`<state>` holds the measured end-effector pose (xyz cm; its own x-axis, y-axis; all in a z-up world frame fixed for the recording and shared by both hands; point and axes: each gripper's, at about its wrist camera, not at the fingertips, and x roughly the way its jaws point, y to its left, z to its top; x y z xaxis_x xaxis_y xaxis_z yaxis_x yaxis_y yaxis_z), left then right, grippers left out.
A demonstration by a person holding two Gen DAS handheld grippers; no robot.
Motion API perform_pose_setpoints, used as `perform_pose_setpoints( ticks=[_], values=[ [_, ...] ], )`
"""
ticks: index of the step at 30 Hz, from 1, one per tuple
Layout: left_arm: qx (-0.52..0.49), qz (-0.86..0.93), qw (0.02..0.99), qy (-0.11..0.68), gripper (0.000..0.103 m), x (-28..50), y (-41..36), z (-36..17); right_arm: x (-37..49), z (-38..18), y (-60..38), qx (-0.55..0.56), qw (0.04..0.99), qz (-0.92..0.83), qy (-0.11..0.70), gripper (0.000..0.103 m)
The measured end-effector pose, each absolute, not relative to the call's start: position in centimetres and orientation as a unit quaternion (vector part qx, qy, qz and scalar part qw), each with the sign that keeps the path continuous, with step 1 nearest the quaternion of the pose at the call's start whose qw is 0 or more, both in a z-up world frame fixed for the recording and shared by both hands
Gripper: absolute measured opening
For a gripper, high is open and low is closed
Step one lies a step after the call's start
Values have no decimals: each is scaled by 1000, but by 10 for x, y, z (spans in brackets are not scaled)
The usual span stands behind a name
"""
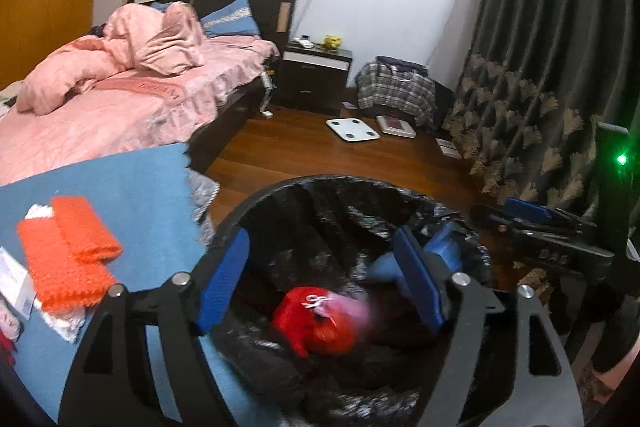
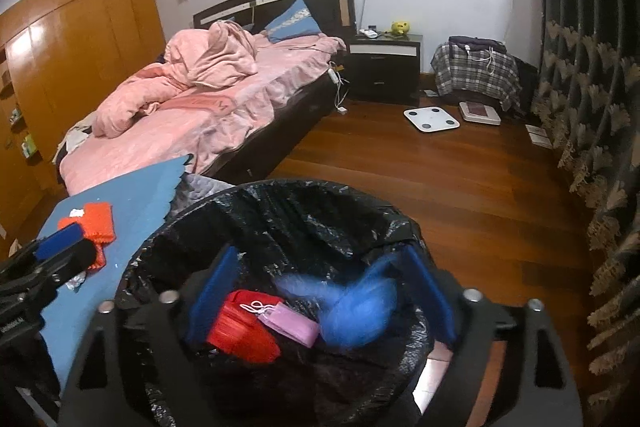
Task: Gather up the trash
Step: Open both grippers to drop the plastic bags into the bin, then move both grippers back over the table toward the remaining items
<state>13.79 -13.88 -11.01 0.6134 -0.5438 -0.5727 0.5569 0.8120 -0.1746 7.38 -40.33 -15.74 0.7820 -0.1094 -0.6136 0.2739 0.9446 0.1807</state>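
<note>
step: drop-off, both hand-held grippers over the open bin (image 2: 280, 195), black liner inside
left hand-held gripper (image 1: 320, 279): jaws spread wide, blue pads apart, nothing pinched between them; poised above bin mouth
right hand-held gripper (image 2: 320, 291): jaws wide too, nothing held; blurred blue wad (image 2: 352, 307) sits between the pads but not touched, looks mid-fall into the liner
trash in bin: red bag (image 2: 244, 327) and pink packet (image 2: 290, 323) lying on the liner bottom, touching each other; blue wad just beside them on the right
judgement on step: release looks done for this load, items inside the bin, not on the rim
trash left: orange mesh pieces (image 1: 68, 251) on the blue-covered desk (image 1: 132, 187), near its left edge, white wrappers (image 1: 60, 319) under and beside them; well apart from the bin
bin place: on the floor, tight against the desk's right edge
next move calls for: lifting both hand-held grippers clear of the bin rim, swinging left over the desk, lining open jaws across the orange mesh, closing on it; white wrappers thin and flat, likely needing a low approach
risk: mesh is soft, may snag or drag the wrappers along; liner edge loose, could catch a pad on the way out
unclear: what else lies past the desk's left edge, cut off
</note>
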Motion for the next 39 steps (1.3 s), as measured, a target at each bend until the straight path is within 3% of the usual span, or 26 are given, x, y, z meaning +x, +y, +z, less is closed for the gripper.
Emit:
perform_pose_setpoints(
  ticks=[2,7,39],
  values=[
    [6,-288,904,315,81,138,-128,-110,73,-157,-403,131,935,-107,312,97],
    [-6,-240,918,315,90,138,-92,-111,76,-156,-393,137,933,-100,317,97],
    [-32,10,944,329,92,117,142,-140,147,-156,-156,63,945,79,311,97]
  ],
)
